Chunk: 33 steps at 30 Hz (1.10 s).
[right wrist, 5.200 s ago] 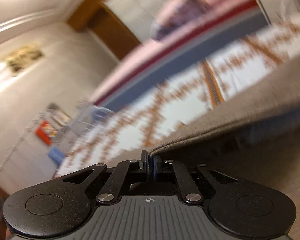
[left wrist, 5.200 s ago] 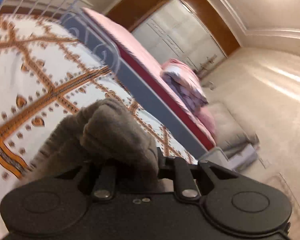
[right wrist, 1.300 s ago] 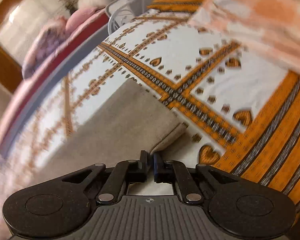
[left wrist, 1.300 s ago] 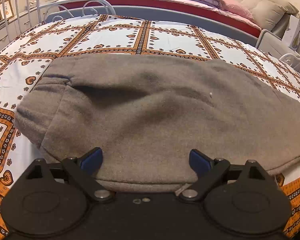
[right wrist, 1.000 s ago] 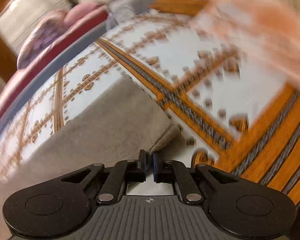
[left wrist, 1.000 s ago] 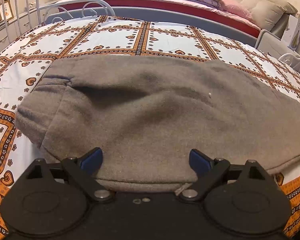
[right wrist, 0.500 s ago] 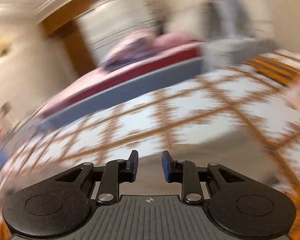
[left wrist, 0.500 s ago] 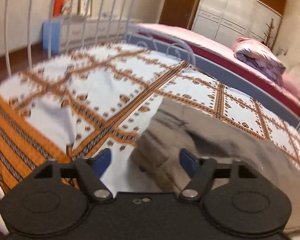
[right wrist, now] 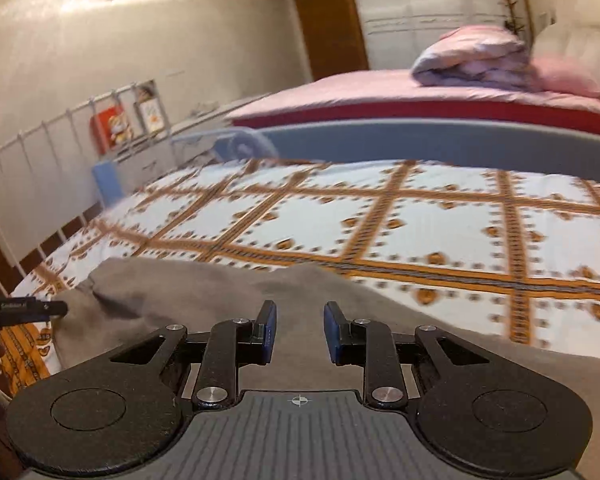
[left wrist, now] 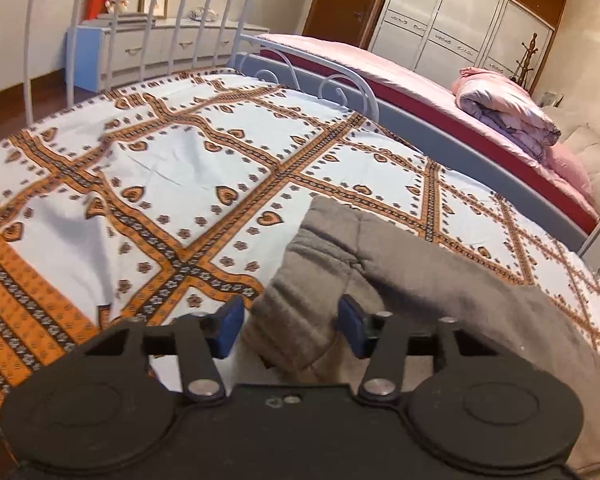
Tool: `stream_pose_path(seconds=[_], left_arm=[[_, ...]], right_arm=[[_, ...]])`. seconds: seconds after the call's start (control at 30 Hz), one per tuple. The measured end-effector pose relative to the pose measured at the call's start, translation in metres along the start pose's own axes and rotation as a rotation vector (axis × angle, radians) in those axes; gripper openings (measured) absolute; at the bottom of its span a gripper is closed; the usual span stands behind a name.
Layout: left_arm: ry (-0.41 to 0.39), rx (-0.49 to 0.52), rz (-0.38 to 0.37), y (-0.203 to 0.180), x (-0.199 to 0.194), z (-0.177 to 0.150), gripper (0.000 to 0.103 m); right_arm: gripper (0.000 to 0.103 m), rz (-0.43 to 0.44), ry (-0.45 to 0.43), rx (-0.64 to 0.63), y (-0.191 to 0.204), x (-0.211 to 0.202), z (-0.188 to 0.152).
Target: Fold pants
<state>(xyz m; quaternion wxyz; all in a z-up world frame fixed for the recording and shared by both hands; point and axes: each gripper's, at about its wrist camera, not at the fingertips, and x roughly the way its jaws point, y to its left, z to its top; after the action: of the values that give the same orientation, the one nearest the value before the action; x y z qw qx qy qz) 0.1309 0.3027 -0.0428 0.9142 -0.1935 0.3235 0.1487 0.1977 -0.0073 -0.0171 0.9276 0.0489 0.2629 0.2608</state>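
Left wrist view: left gripper (left wrist: 291,327) wide open, blue pads (left wrist: 229,325) either side of waistband end of grey pants (left wrist: 440,292), gripping nothing. Pants lie flat on orange-and-white heart-patterned bedspread (left wrist: 180,168), stretching off to right. White metal bed rail (left wrist: 204,8) behind; pink bed (left wrist: 380,68) with rolled quilt (left wrist: 508,112) beyond.

Right wrist view: right gripper (right wrist: 300,332) parted midway, holding nothing, poised over pants (right wrist: 220,292). Left gripper's tip (right wrist: 24,308) just visible at left edge, by pants' end.
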Motion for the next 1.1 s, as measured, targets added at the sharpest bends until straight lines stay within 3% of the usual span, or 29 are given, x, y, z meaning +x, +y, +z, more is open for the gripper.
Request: stream_pose_path(seconds=[0.27, 0.43, 0.57, 0.67, 0.7, 0.73, 0.8, 0.83, 0.97, 1.03, 1.1], left_arm=[[0.011, 0.030, 0.017, -0.001, 0.020, 0.006, 0.028], [0.016, 0.084, 0.040, -0.006, 0.035, 0.008, 0.027], [0.017, 0.058, 0.044, -0.001, 0.038, 0.015, 0.024], [-0.054, 0.045, -0.007, 0.000, 0.020, 0.027, 0.021], [-0.063, 0.063, -0.012, -0.004, 0.020, 0.032, 0.029], [-0.071, 0.085, -0.021, -0.008, 0.021, 0.037, 0.036], [-0.070, 0.136, -0.026, -0.019, 0.030, 0.046, 0.048], [-0.069, 0.159, -0.028, -0.025, 0.036, 0.050, 0.050], [0.010, 0.174, -0.034, -0.031, 0.073, 0.062, 0.041], [0.043, 0.140, -0.061, -0.027, 0.085, 0.065, 0.037], [0.069, 0.108, -0.099, -0.020, 0.093, 0.068, 0.037]], right_arm=[[0.027, 0.002, 0.103, -0.010, 0.013, 0.069, -0.009], [0.027, -0.054, 0.158, -0.031, 0.007, 0.107, -0.022], [0.027, -0.102, 0.165, -0.041, 0.005, 0.117, -0.011], [0.028, -0.069, 0.129, 0.002, -0.005, 0.102, -0.001], [0.034, -0.070, 0.103, 0.002, -0.010, 0.095, 0.001], [0.056, -0.076, 0.080, 0.004, -0.016, 0.089, 0.003], [0.090, -0.094, 0.033, 0.030, -0.028, 0.084, 0.008], [0.091, -0.096, 0.014, 0.042, -0.033, 0.083, 0.011], [0.088, -0.040, 0.038, 0.050, -0.041, 0.100, 0.026], [0.072, -0.025, 0.063, 0.010, -0.038, 0.113, 0.031], [0.066, -0.006, 0.091, -0.014, -0.040, 0.128, 0.035]])
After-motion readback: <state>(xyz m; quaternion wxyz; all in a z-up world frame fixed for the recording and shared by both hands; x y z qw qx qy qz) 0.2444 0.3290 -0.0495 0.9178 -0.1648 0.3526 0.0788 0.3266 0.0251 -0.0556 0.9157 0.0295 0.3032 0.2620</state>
